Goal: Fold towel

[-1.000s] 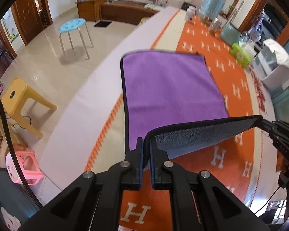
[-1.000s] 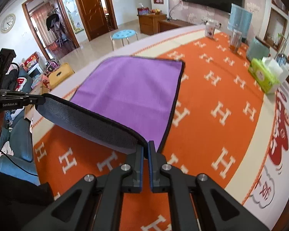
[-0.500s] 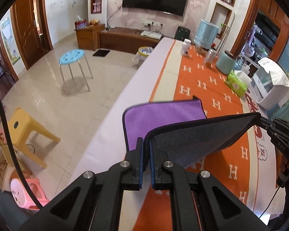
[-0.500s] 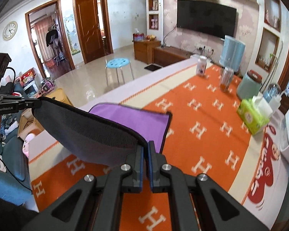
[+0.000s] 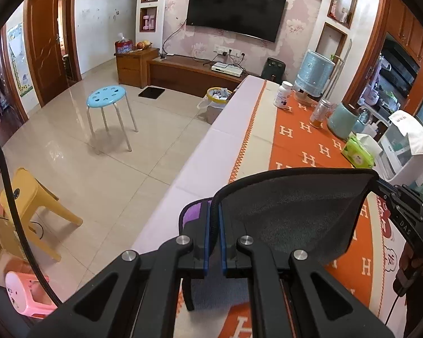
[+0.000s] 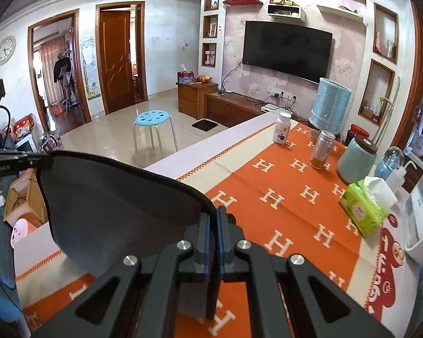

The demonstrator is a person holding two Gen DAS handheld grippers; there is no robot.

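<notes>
The towel [image 5: 290,214] is purple on one face and grey on the other, with a dark hem. My left gripper [image 5: 214,211] is shut on one corner of it. My right gripper [image 6: 213,214] is shut on the other corner. The held edge hangs stretched between them, raised above the table, grey side toward both cameras [image 6: 112,200]. A small purple patch [image 5: 193,211] shows beside the left fingers. The rest of the towel is hidden behind the raised part. The right gripper shows at the right of the left wrist view [image 5: 403,208], the left gripper at the left of the right wrist view [image 6: 17,159].
The table has an orange H-patterned cloth [image 6: 293,194]. At its far end stand a white pill bottle [image 6: 282,128], a metal can [image 6: 321,149], a teal jar [image 6: 356,159], a green tissue pack [image 6: 363,209] and a white appliance [image 5: 403,146]. A blue stool [image 5: 107,95] stands on the floor.
Both grippers have lifted the held towel edge higher and tilted up. The purple face on the table has dropped almost out of view; the far room now fills the frames.
</notes>
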